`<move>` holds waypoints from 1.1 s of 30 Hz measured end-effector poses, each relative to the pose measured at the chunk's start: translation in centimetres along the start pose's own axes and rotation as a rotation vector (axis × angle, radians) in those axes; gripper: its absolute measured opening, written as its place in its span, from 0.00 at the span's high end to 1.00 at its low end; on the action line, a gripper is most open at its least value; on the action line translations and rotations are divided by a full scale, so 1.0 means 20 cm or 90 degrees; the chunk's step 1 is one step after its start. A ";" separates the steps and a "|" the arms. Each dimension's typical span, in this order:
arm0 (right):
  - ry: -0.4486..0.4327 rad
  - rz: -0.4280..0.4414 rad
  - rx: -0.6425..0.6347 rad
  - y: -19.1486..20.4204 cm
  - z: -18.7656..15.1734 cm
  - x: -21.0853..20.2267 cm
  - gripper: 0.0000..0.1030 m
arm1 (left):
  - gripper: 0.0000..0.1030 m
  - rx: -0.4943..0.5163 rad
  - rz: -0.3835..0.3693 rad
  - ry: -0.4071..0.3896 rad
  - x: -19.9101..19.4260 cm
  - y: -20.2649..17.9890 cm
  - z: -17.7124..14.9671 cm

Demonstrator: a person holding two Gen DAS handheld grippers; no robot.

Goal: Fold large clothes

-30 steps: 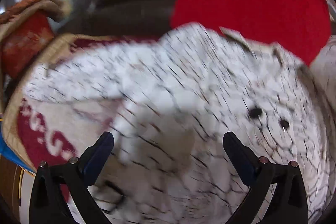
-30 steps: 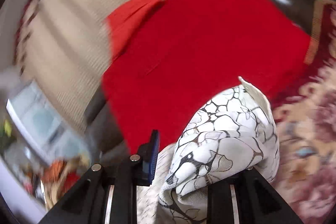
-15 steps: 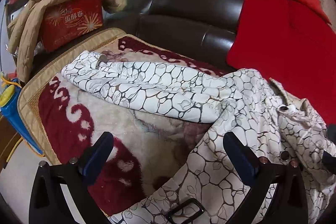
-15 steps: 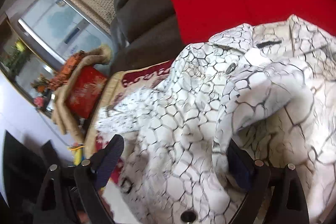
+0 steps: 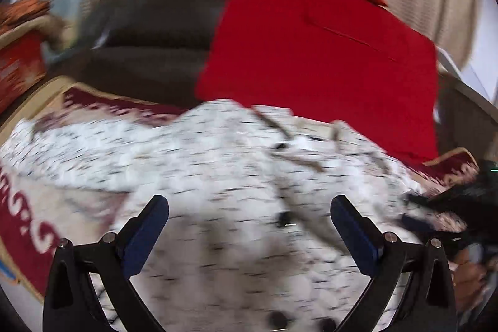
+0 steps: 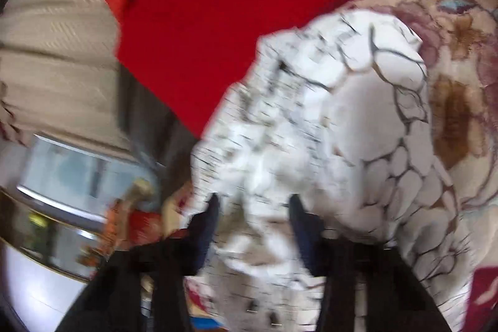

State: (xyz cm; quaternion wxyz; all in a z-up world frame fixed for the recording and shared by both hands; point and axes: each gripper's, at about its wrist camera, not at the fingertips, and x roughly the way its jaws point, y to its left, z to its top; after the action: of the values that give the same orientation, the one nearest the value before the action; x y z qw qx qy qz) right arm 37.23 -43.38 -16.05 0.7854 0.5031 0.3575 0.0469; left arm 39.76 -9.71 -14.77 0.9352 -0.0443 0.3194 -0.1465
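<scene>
A white coat with a black crackle print and dark buttons lies spread over the sofa's patterned blanket, blurred by motion. My left gripper hovers just above its middle, jaws wide apart and empty. In the right wrist view a bunched fold of the coat fills the gap of my right gripper. Its jaws are closing, and the pads appear to press on the cloth. A person's hand shows at the left wrist view's right edge.
A large red cushion leans on the dark leather sofa back behind the coat, also seen as the red cushion. A red box under a quilt stands at the left end. Beige curtains hang behind.
The left gripper swung up and right, so the coat sits closer under it. The right gripper dropped onto the coat, went from wide apart to closed in on a bunched fold, and rolled.
</scene>
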 end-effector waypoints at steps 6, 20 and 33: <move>0.045 0.008 0.050 -0.13 0.02 0.08 0.71 | 0.00 0.139 0.058 0.112 0.30 -0.38 0.11; 0.059 0.084 0.083 -0.18 0.09 0.00 0.71 | 0.39 0.051 0.102 0.270 0.39 -0.09 -0.07; 0.112 0.054 0.102 -0.22 0.05 0.13 0.71 | 0.21 0.019 0.045 0.302 0.10 -0.07 -0.06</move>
State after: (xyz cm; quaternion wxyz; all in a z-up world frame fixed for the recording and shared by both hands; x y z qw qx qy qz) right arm 38.51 -45.23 -20.79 0.7055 0.5733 0.4057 0.0954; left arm 40.26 -11.66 -16.60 0.8392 0.0165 0.5292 -0.1244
